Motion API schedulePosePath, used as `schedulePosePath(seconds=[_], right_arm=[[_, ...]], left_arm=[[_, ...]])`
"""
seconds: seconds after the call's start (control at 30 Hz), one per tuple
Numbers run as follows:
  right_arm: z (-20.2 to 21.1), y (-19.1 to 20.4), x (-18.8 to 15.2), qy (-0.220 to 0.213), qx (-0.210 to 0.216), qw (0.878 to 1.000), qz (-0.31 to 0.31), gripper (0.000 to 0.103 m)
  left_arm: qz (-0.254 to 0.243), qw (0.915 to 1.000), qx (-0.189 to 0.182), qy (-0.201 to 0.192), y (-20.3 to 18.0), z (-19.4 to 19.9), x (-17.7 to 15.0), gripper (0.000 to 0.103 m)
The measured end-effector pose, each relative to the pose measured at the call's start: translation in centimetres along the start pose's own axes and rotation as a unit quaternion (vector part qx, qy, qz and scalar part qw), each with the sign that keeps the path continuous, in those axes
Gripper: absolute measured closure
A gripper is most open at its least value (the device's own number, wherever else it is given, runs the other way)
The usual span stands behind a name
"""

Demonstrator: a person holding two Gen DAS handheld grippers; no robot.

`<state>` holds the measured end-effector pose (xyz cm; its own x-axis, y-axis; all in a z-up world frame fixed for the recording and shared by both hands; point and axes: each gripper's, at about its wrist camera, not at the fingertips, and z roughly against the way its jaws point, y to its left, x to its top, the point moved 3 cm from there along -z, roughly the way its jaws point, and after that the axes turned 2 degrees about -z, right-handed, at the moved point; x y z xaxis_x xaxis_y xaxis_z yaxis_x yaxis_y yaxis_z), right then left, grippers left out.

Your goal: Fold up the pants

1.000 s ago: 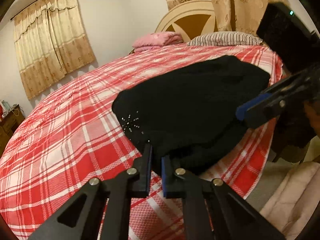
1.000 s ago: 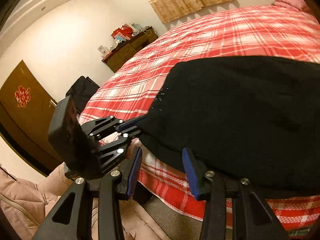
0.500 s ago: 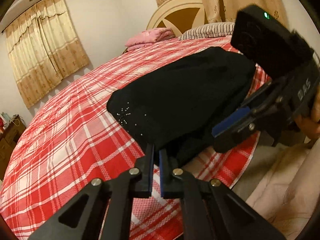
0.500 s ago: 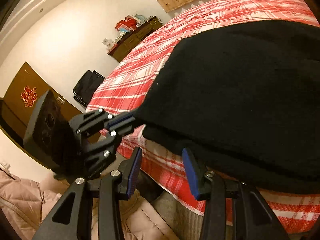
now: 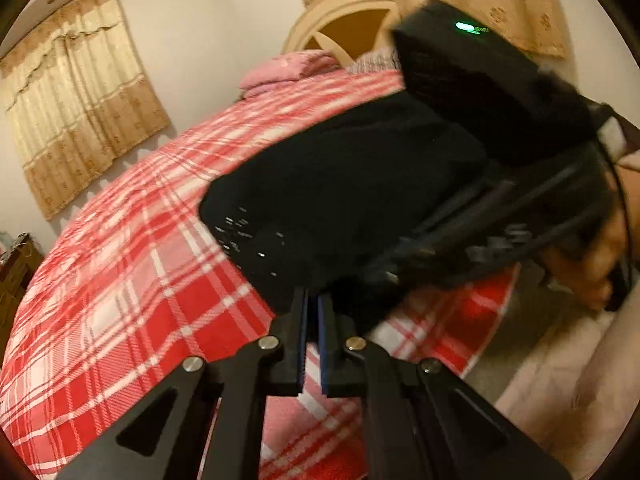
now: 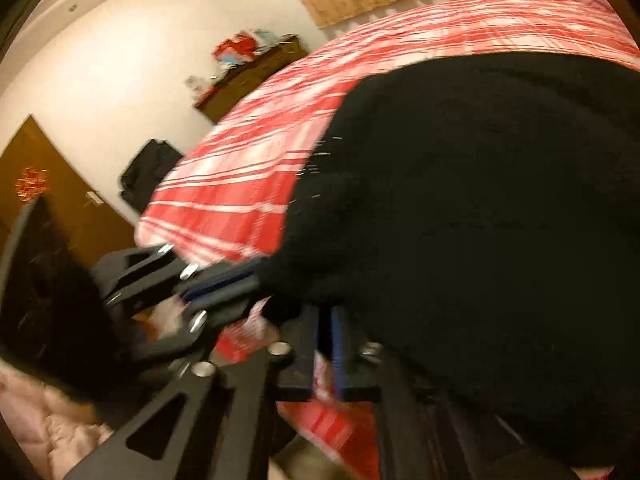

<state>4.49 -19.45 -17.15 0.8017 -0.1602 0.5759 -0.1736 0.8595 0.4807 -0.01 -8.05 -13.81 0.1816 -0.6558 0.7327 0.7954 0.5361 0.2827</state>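
Black pants (image 5: 352, 184) lie mid-frame on red plaid bedspread (image 5: 120, 280) | left gripper (image 5: 312, 300), bottom centre, jaws together pinching pants' near edge | right gripper (image 6: 325, 312), bottom centre of its view, jaws just closed together on pants' lower-left hem; blur hides the contact
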Motion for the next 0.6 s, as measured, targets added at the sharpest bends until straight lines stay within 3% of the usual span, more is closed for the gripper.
schedulePosePath(seconds=[0.1, 0.2, 0.27, 0.43, 0.6], right_arm=[[0.2, 0.6, 0.0, -0.019, -0.022, 0.999, 0.027, 0.103], [0.0, 0.7, 0.1, -0.031, -0.022, 0.999, 0.033, 0.103], [0.2, 0.6, 0.1, -0.030, -0.005, 0.999, 0.029, 0.102], [1.5, -0.3, -0.3, -0.004, 0.091, 0.996, -0.023, 0.099], [0.9, -1.0, 0.0, -0.001, 0.144, 0.987, -0.069, 0.099]], left_arm=[[-0.004, 0.9998, -0.019, 0.004, -0.6, 0.3, -0.6, 0.099], [-0.015, 0.9998, -0.013, 0.008, -1.0, 0.4, -0.8, 0.099], [-0.005, 0.9998, -0.012, 0.011, -0.6, 0.4, -0.9, 0.099], [0.011, 0.9997, -0.018, 0.007, 0.8, 1.9, -1.3, 0.098], [0.040, 0.9990, -0.014, 0.015, 2.1, 2.0, -2.1, 0.098]])
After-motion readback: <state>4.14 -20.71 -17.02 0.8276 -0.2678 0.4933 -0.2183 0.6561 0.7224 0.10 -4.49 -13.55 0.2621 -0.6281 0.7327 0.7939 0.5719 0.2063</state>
